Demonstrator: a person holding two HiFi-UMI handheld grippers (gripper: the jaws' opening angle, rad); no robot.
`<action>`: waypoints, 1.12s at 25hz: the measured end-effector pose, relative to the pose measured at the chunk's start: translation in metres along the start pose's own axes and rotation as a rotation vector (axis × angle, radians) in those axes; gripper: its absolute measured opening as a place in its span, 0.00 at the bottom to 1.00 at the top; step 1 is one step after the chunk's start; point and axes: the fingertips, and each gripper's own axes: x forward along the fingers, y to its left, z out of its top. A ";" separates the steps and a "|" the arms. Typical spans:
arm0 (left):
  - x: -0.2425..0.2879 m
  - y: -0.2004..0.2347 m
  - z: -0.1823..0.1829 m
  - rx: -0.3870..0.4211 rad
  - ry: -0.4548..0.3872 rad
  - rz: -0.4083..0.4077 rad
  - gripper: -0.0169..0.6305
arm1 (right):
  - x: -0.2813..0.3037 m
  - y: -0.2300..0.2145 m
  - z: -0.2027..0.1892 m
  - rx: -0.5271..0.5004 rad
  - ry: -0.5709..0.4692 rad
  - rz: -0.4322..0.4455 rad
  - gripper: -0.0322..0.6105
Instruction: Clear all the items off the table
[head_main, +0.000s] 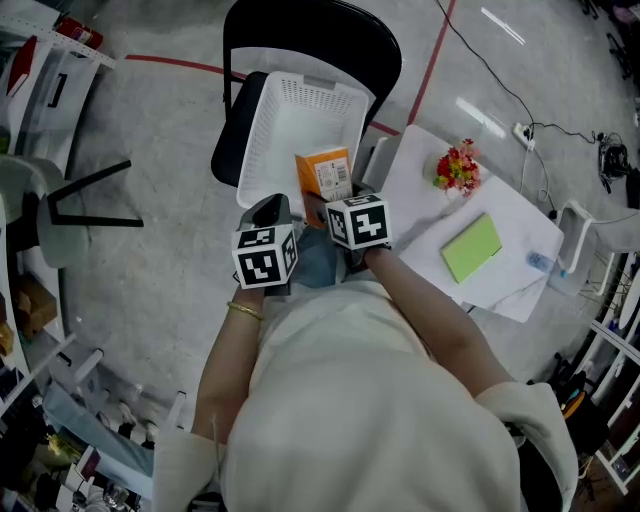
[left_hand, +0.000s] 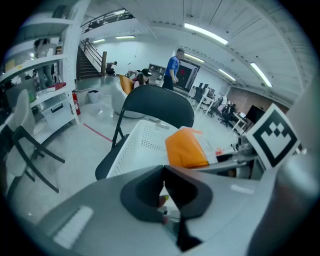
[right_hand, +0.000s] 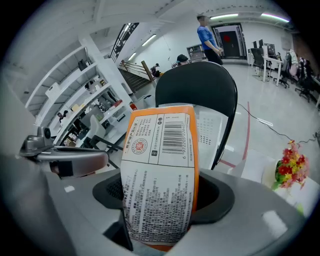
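One orange box (right_hand: 160, 150) (barcode, red seal) clamped in right gripper (right_hand: 162, 197), left gripper (left_hand: 164, 192) closed

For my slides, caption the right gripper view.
Right tool clamps an orange box, with the white basket on a black chair just beyond.
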 end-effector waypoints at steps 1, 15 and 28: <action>0.002 0.000 0.000 0.000 0.002 0.000 0.04 | 0.003 -0.001 -0.001 0.003 0.005 -0.004 0.58; 0.029 0.010 -0.008 -0.007 0.063 0.002 0.04 | 0.053 -0.020 -0.014 0.080 0.086 -0.023 0.58; 0.047 0.017 -0.014 -0.020 0.103 0.006 0.04 | 0.075 -0.024 -0.012 0.053 0.120 -0.044 0.68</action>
